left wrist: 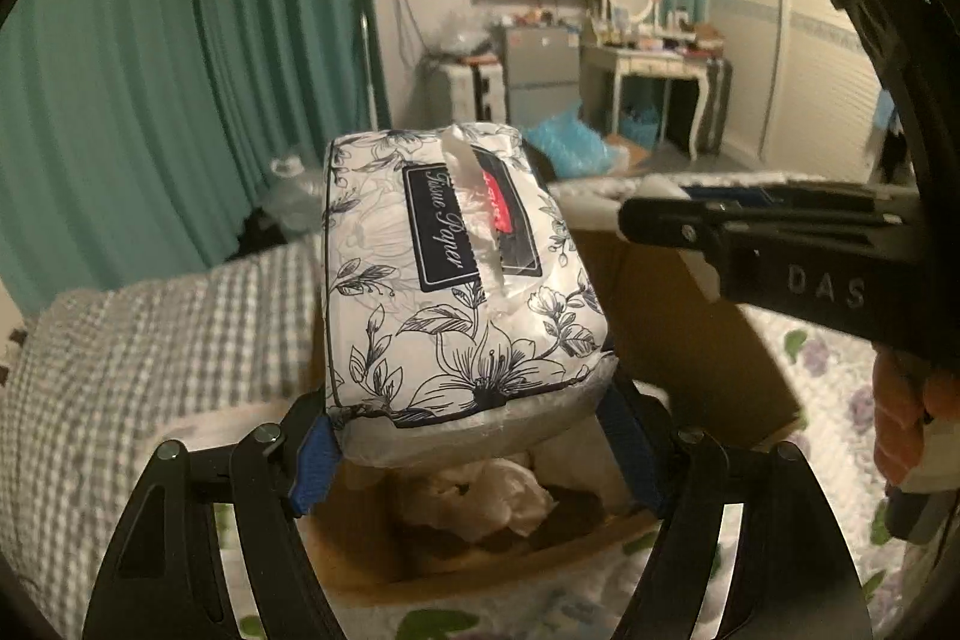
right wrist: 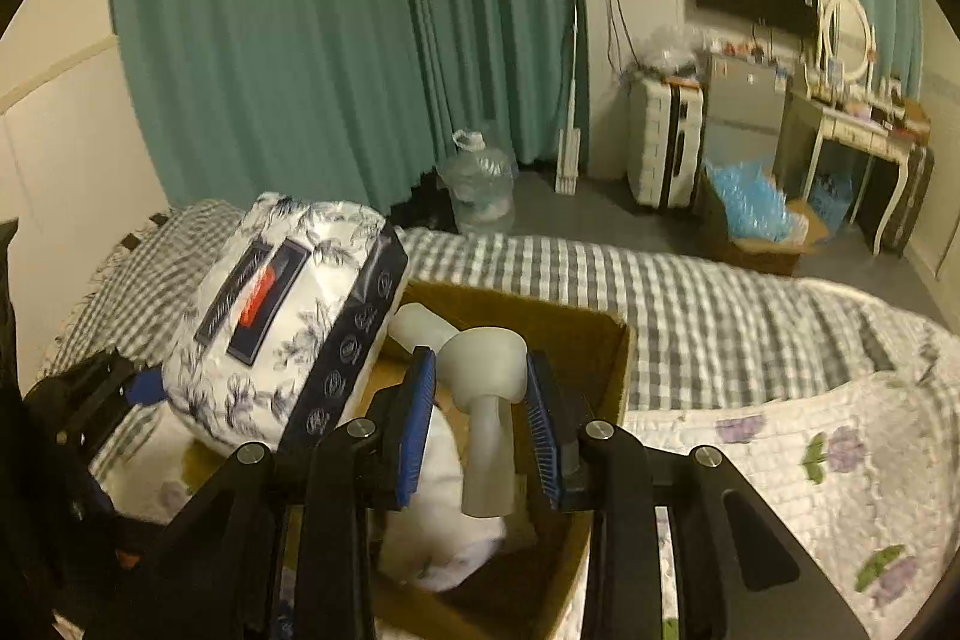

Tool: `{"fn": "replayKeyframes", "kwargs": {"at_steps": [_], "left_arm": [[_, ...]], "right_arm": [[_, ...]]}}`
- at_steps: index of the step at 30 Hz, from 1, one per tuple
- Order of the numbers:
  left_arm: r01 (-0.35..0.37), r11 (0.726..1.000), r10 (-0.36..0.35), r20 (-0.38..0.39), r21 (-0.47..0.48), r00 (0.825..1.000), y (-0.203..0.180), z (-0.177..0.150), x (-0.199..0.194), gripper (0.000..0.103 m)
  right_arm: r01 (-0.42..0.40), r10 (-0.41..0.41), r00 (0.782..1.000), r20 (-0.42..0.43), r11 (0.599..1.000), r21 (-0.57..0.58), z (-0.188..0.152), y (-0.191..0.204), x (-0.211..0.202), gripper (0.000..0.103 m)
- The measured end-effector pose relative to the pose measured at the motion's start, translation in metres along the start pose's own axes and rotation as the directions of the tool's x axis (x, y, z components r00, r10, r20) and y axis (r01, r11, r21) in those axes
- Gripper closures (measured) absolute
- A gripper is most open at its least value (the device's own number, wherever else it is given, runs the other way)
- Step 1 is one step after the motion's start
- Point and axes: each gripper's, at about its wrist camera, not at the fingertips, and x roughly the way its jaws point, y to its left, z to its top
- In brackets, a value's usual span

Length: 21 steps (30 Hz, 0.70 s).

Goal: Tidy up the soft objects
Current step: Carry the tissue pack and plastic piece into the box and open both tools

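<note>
My left gripper (left wrist: pixel 474 436) is shut on a floral white tissue paper pack (left wrist: pixel 456 274) and holds it above an open cardboard box (left wrist: pixel 690 334) on the bed. The same pack (right wrist: pixel 282 328) shows at the left in the right wrist view, over the box (right wrist: pixel 612 346). My right gripper (right wrist: pixel 480 406) is shut on a white mushroom-shaped soft toy (right wrist: pixel 486 388), held over the box. White soft items (right wrist: pixel 438 520) lie inside the box. The right gripper also shows at the right edge of the left wrist view (left wrist: pixel 636 214).
The box sits on a bed with a grey checked blanket (right wrist: pixel 660 292) and a floral quilt (right wrist: pixel 840 466). Teal curtains (right wrist: pixel 336 40), a water jug (right wrist: pixel 480 184), a suitcase (right wrist: pixel 666 148), a dressing table (right wrist: pixel 852 124) and a box of blue packing (right wrist: pixel 750 208) stand beyond.
</note>
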Motion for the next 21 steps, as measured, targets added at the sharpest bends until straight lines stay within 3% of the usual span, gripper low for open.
{"fn": "replayKeyframes", "kwargs": {"at_steps": [3,7,9,10,11,21], "left_arm": [[-0.004,1.000,0.004,-0.032,0.006,0.999,0.000,-0.008,0.020,0.021],[-0.067,0.997,0.068,-0.039,0.026,0.997,-0.002,-0.011,0.029,0.021],[-0.057,0.998,0.058,-0.042,0.010,0.997,0.000,-0.010,0.027,0.020],[-0.044,0.999,0.044,-0.048,-0.004,0.998,0.001,-0.009,0.026,0.020],[-0.040,0.999,0.039,-0.054,-0.015,0.998,0.002,-0.008,0.024,0.020],[-0.058,0.998,0.057,-0.018,-0.038,0.998,-0.008,0.022,-0.027,0.020]], "right_arm": [[-0.004,0.004,1.000,-0.011,1.000,0.003,-0.007,-0.006,0.019,0.073],[-0.039,0.040,0.999,-0.012,0.999,0.037,-0.014,-0.016,0.029,0.069],[-0.038,0.038,0.999,-0.008,0.999,0.035,-0.016,-0.017,0.028,0.057],[-0.032,0.032,0.999,-0.005,0.999,0.038,-0.015,-0.017,0.026,0.041],[-0.026,0.025,1.000,0.009,0.999,0.044,-0.014,-0.018,0.021,0.032],[0.024,-0.027,0.995,0.099,0.999,0.036,0.008,-0.013,-0.072,0.018]]}}
